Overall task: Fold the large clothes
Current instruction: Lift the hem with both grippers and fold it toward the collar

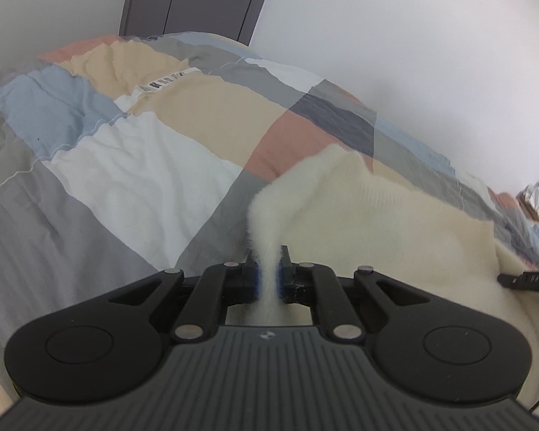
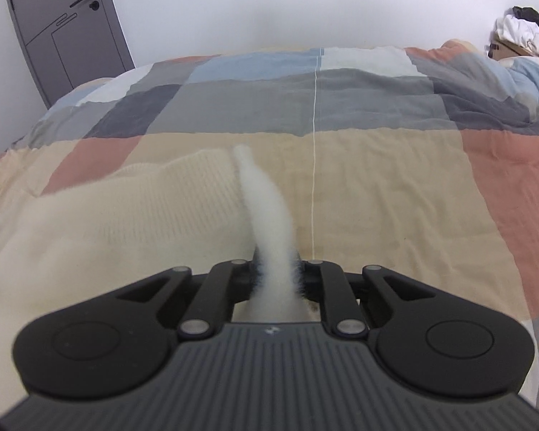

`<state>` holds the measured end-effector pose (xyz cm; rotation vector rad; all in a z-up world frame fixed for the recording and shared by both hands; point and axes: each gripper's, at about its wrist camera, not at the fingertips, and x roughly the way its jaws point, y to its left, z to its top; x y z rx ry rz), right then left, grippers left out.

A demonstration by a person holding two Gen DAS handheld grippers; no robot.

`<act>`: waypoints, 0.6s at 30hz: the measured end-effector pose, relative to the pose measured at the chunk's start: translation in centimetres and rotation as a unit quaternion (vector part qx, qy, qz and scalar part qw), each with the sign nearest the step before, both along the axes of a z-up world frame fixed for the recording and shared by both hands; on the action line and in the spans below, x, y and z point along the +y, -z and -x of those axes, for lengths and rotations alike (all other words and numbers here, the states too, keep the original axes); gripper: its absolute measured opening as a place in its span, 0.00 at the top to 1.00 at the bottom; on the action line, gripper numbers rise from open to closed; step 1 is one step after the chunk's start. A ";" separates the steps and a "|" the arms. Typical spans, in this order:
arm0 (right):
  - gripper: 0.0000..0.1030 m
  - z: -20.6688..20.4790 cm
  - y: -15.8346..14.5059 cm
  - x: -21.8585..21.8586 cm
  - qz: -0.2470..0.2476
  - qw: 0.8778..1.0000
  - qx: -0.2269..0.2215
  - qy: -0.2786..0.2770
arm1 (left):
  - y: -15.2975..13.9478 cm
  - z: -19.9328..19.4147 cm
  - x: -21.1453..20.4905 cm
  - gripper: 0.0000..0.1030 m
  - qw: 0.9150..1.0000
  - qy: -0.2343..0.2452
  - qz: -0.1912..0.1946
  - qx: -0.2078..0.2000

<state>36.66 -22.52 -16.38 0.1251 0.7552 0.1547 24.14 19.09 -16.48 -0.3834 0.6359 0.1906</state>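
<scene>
A cream knitted sweater (image 1: 370, 215) lies spread on the patchwork bed. My left gripper (image 1: 268, 269) is shut on a pinched fold of its left edge, which rises from the jaws. In the right wrist view the sweater (image 2: 125, 215) spreads to the left, and my right gripper (image 2: 277, 273) is shut on a fuzzy fold of its right edge. The tip of the right gripper (image 1: 521, 282) shows at the right edge of the left wrist view, over the sweater.
The bed's patchwork duvet (image 2: 377, 186) of grey, blue, beige, pink and white blocks fills both views. A grey door (image 2: 64, 25) stands at the far left against a white wall. A pile of clothes (image 2: 521, 32) sits at the far right by bunched bedding.
</scene>
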 end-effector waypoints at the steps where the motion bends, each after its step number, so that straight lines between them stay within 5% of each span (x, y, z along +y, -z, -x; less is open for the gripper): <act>1: 0.86 0.3 -0.1 -0.1 -0.002 1.000 -0.001 0.001 | 0.0 0.1 0.0 0.90 1.000 0.000 0.001 0.000; 6: 0.83 1.6 -1.1 0.2 -0.007 1.000 -0.021 -0.012 | -0.7 1.0 -0.3 0.88 1.000 -0.001 0.003 -0.006; 11: 0.59 3.8 -3.4 0.3 -0.016 0.998 -0.047 -0.026 | -2.1 4.0 -1.3 0.56 1.000 -0.015 0.010 -0.025; 14: 0.49 5.5 -4.9 -0.3 -0.046 0.996 -0.063 -0.035 | -3.3 5.8 -2.6 0.48 0.999 -0.013 0.004 -0.033; 18: 0.47 8.4 -6.2 -1.0 -0.078 0.993 -0.071 -0.051 | -5.3 8.1 -4.7 0.44 0.998 0.005 -0.001 -0.059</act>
